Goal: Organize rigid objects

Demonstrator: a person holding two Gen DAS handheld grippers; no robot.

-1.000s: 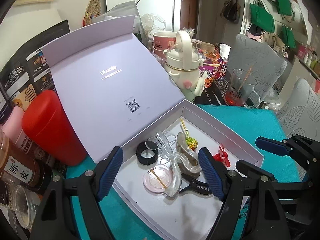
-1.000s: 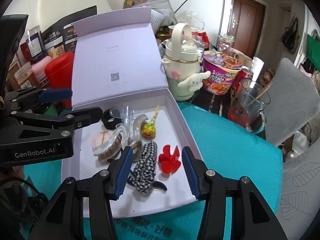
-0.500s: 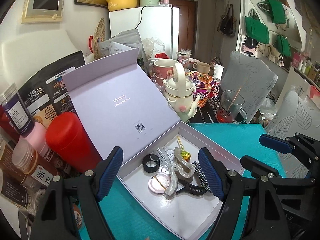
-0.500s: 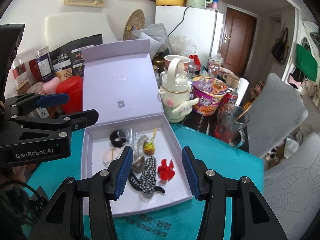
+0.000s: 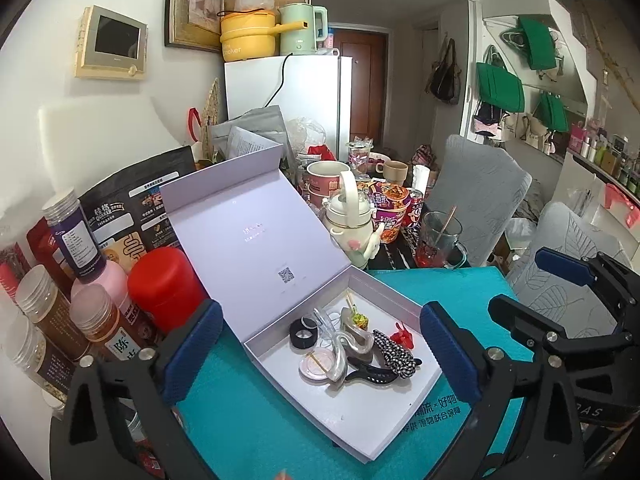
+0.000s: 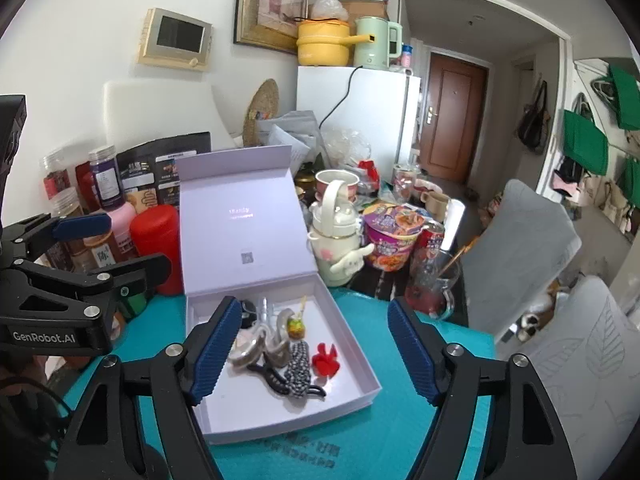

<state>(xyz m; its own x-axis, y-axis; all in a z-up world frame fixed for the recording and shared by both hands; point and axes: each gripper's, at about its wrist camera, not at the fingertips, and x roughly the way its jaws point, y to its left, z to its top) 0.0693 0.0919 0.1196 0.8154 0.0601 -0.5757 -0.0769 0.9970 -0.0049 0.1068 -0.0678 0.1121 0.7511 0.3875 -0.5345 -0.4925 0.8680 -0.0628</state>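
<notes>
A: Both sets of fingers released, nothing between them: left gripper [image 5: 320, 352] and right gripper [image 6: 312, 352] held above the near edge of the open box [image 6: 372, 384] on the teal bench [image 6: 400, 440].

B: Small items all gathered inside the box: black ring [image 5: 303, 333], pink compact [image 5: 316, 365], pearly claw clip [image 5: 352, 344], black claw clip [image 5: 370, 374], checked scrunchie [image 6: 299, 364], red flower clip [image 6: 325, 361], lollipop [image 6: 296, 325].

A: Looks near done, then. Probably only the lid [image 6: 240, 220] left to fold down.

B: Risky, though. Stands upright against the red canister [image 6: 156, 240] and the bottles; a careless push from behind liable to topple those.

A: Also the white kettle-shaped bottle [image 6: 336, 236] just beside the box's far corner. Easy to clip with a wide-open finger.

B: And the lollipop stick, angled upward. Could catch under the closing lid and keep it from seating flat.
</notes>
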